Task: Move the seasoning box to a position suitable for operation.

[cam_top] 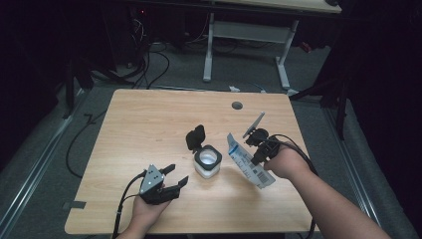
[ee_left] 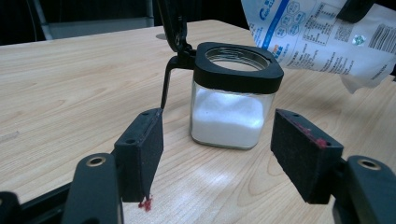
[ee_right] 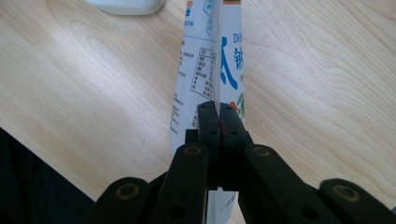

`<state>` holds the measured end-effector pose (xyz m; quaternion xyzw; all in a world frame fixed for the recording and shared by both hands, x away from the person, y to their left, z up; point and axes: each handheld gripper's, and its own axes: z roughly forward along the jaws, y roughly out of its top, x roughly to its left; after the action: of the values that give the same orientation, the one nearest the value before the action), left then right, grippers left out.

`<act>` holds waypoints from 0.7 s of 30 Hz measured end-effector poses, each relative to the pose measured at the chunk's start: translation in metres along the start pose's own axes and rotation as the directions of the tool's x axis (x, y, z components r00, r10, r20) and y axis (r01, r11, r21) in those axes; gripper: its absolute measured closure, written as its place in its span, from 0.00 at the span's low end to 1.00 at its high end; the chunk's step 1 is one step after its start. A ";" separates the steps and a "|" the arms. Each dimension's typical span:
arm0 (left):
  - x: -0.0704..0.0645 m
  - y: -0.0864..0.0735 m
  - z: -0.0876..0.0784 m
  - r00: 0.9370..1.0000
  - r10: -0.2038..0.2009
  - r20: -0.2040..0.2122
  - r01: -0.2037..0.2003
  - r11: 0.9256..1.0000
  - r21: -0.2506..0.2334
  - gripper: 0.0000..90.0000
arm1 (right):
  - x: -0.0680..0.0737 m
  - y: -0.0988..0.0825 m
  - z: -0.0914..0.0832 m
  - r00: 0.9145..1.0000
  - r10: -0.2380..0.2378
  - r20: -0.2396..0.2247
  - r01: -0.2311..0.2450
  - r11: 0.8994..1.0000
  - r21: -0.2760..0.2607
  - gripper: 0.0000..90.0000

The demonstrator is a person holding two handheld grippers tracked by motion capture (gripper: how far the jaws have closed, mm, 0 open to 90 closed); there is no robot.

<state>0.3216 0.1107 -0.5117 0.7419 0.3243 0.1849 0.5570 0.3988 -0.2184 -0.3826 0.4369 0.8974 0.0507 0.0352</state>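
A square glass jar [cam_top: 207, 162] [ee_left: 229, 95] with white powder stands mid-table, its black hinged lid [cam_top: 195, 137] [ee_left: 172, 23] flipped open. My right gripper [cam_top: 258, 158] [ee_right: 218, 114] is shut on a white and blue printed bag [cam_top: 249, 162] [ee_right: 210, 56] [ee_left: 322, 37], which hangs just right of the jar. My left gripper [cam_top: 176, 177] [ee_left: 219, 154] rests near the table's front edge, jaws open and empty, pointing at the jar from a short way off.
The wooden table [cam_top: 149, 119] has a round cable hole [cam_top: 237, 105] at the back right. Beyond it a white desk frame [cam_top: 249, 35] and cables lie on the grey floor.
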 end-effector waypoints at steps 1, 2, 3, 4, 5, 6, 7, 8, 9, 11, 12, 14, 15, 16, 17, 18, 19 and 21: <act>0.000 0.000 0.000 1.000 -0.001 0.000 0.001 1.000 -0.001 0.39 | -0.001 -0.001 0.002 1.000 -0.004 -0.001 0.004 1.000 -0.005 1.00; 0.000 0.000 0.000 1.000 -0.002 0.000 0.002 1.000 -0.001 0.39 | -0.003 -0.002 0.004 1.000 -0.006 -0.003 0.006 1.000 -0.008 1.00; 0.001 0.000 0.000 1.000 -0.002 -0.001 0.002 1.000 -0.001 0.39 | -0.004 -0.003 0.005 1.000 -0.016 0.000 0.016 1.000 -0.010 1.00; 0.001 0.000 0.000 1.000 -0.001 -0.001 0.001 1.000 0.002 0.39 | -0.005 -0.004 0.007 1.000 -0.011 -0.003 0.011 1.000 -0.011 1.00; 0.001 0.000 0.000 1.000 -0.001 0.000 0.001 1.000 0.002 0.39 | -0.005 -0.005 0.008 1.000 -0.002 -0.005 0.002 1.000 -0.010 1.00; 0.001 0.000 0.000 1.000 -0.004 -0.001 0.004 1.000 -0.001 0.39 | -0.006 -0.006 0.009 1.000 -0.008 -0.005 0.008 1.000 -0.012 1.00; 0.001 0.000 -0.001 1.000 -0.004 -0.003 0.004 1.000 0.000 0.39 | -0.007 -0.007 0.010 1.000 -0.013 -0.007 0.013 1.000 -0.013 1.00; 0.002 0.000 -0.001 1.000 -0.004 -0.004 0.004 1.000 0.001 0.39 | -0.007 -0.008 0.011 1.000 -0.005 -0.007 0.005 1.000 -0.016 1.00; 0.002 0.000 -0.001 1.000 -0.004 -0.005 0.004 1.000 0.002 0.39 | -0.008 -0.009 0.012 1.000 -0.003 -0.010 0.003 1.000 -0.017 1.00; 0.003 0.000 -0.001 1.000 -0.006 -0.008 0.006 1.000 -0.001 0.39 | -0.009 -0.011 0.014 1.000 0.002 -0.009 -0.002 1.000 -0.022 1.00; 0.004 0.000 -0.002 1.000 -0.006 -0.009 0.006 1.000 0.001 0.39 | -0.010 -0.012 0.015 1.000 0.005 -0.011 -0.005 1.000 -0.024 1.00; 0.006 0.000 -0.003 1.000 -0.016 -0.004 0.016 1.000 0.001 0.39 | -0.011 -0.013 0.017 1.000 0.011 -0.012 -0.011 0.999 -0.031 1.00; 0.006 0.000 -0.003 1.000 -0.018 -0.005 0.018 1.000 0.000 0.39 | -0.012 -0.014 0.017 1.000 0.015 -0.010 -0.016 0.999 -0.032 1.00; 0.006 0.000 -0.004 1.000 -0.014 -0.007 0.014 1.000 0.001 0.39 | -0.013 -0.015 0.017 1.000 0.025 -0.012 -0.025 0.999 -0.032 1.00; 0.006 0.000 -0.004 1.000 -0.013 -0.008 0.013 1.000 0.002 0.39 | -0.014 -0.015 0.018 1.000 0.020 -0.009 -0.021 0.999 -0.035 1.00; 0.007 -0.001 -0.005 1.000 -0.015 -0.007 0.015 1.000 0.003 0.39 | -0.014 -0.016 0.019 0.999 0.033 -0.009 -0.033 0.999 -0.036 1.00; 0.008 -0.001 -0.005 1.000 -0.017 -0.008 0.017 1.000 0.004 0.39 | -0.015 -0.016 0.020 0.999 0.032 -0.010 -0.033 0.999 -0.039 1.00; 0.010 -0.001 -0.006 1.000 -0.017 -0.012 0.017 1.000 0.005 0.39 | -0.017 -0.017 0.021 1.000 0.021 -0.009 -0.021 0.999 -0.048 1.00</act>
<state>0.3243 0.1221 -0.5117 0.7393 0.3343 0.1836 0.5550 0.3979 -0.2412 -0.4051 0.4452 0.8914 0.0744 0.0412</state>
